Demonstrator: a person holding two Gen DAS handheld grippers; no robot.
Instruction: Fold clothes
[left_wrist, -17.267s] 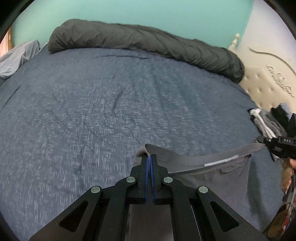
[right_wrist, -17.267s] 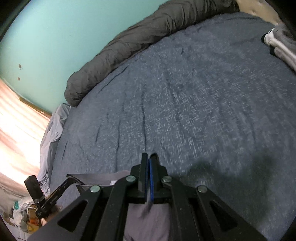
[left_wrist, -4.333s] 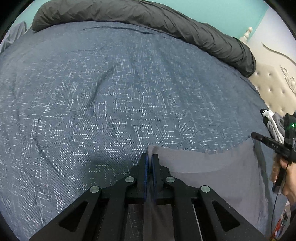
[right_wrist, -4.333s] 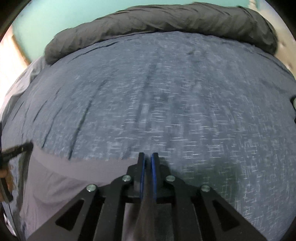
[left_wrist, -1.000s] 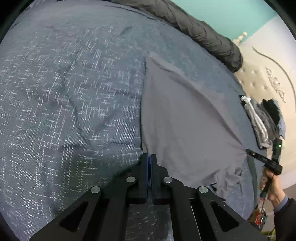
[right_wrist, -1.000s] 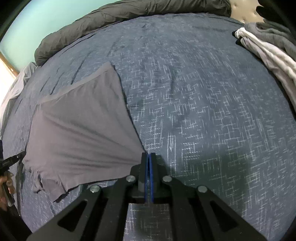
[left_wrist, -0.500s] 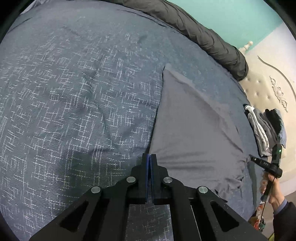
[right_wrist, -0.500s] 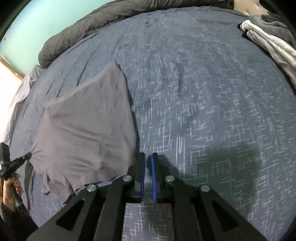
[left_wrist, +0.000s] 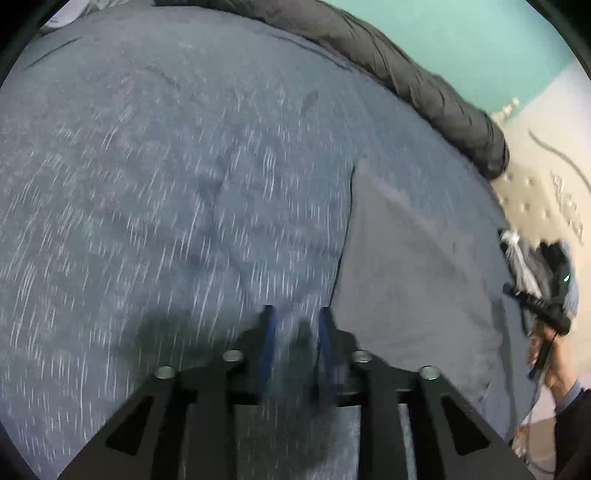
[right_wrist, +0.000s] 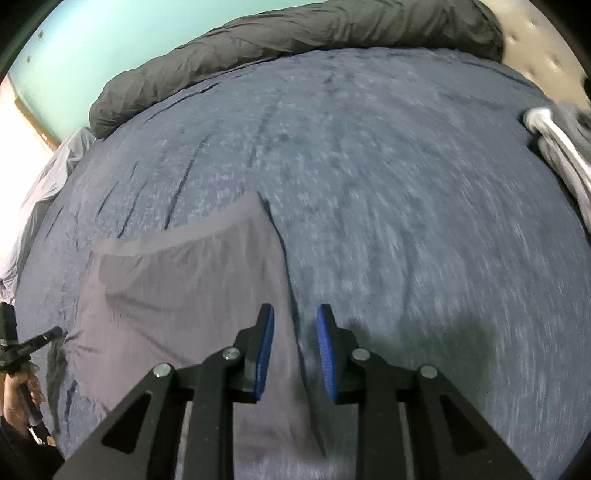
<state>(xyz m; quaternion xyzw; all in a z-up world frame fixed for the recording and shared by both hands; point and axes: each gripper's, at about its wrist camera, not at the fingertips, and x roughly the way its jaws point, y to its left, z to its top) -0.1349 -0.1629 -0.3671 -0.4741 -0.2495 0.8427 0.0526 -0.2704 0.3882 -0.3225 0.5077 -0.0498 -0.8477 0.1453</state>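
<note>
Shorts lie flat on the bed; both tongs, left and right, are opening, pinching nothing.
Risk: the right tongs' pads, over the shorts' edge, could snag and wrinkle it.

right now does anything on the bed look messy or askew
The grey garment lies mostly flat, but its near left edge is bunched and rumpled. The pile of clothes by the headboard sits loose. Nothing else stands out.
</note>
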